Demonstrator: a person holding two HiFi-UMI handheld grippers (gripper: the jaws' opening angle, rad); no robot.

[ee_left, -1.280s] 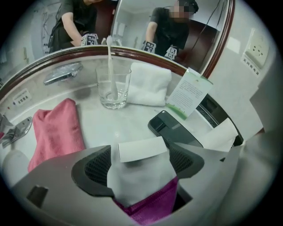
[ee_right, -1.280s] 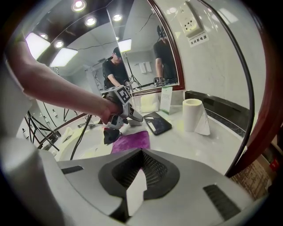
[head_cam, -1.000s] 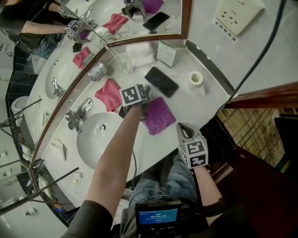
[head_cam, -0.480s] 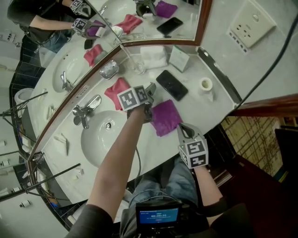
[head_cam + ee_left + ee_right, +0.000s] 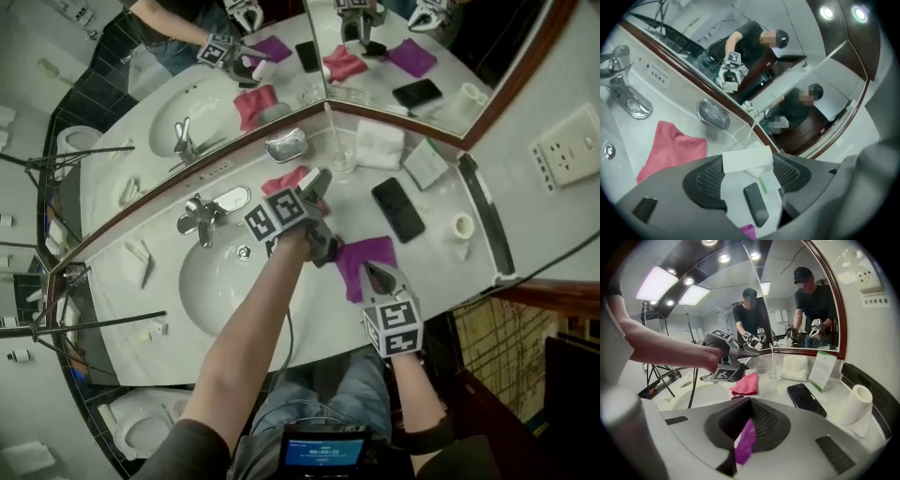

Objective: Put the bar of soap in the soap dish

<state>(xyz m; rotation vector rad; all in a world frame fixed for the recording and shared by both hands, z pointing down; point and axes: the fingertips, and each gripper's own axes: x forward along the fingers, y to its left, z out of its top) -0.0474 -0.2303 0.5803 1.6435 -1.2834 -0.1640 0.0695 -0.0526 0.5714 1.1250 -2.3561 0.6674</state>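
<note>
My left gripper [image 5: 747, 165] has its jaws clamped on the white rectangular bar of soap [image 5: 746, 160], over the white bench [image 5: 670, 105], apart from the oval silver soap dish [image 5: 714, 114]; my right gripper [image 5: 749, 417] has its jaws pinched shut on the purple cloth [image 5: 744, 444]

Phone [image 5: 398, 208] beside purple cloth [image 5: 361, 255]; perhaps tissue roll [image 5: 461, 227].

Only the left gripper view shows the bar of soap [image 5: 747, 160], both ends sunk in the jaws' pads; in head view the left gripper [image 5: 321, 180] hides it. Half the pink cloth [image 5: 287, 180] sits under that gripper. Near corner of the purple cloth [image 5: 361, 255] is under the right gripper [image 5: 375, 274]; right gripper view gives just a strip in the closed jaws. Inside of the soap dish [image 5: 286, 145] too small to tell. Print on the card [image 5: 823, 369] unreadable. Picture edge cuts the faucet [image 5: 623, 91]. A forearm [image 5: 253, 319] covers part of the sink [image 5: 211, 286].
</note>
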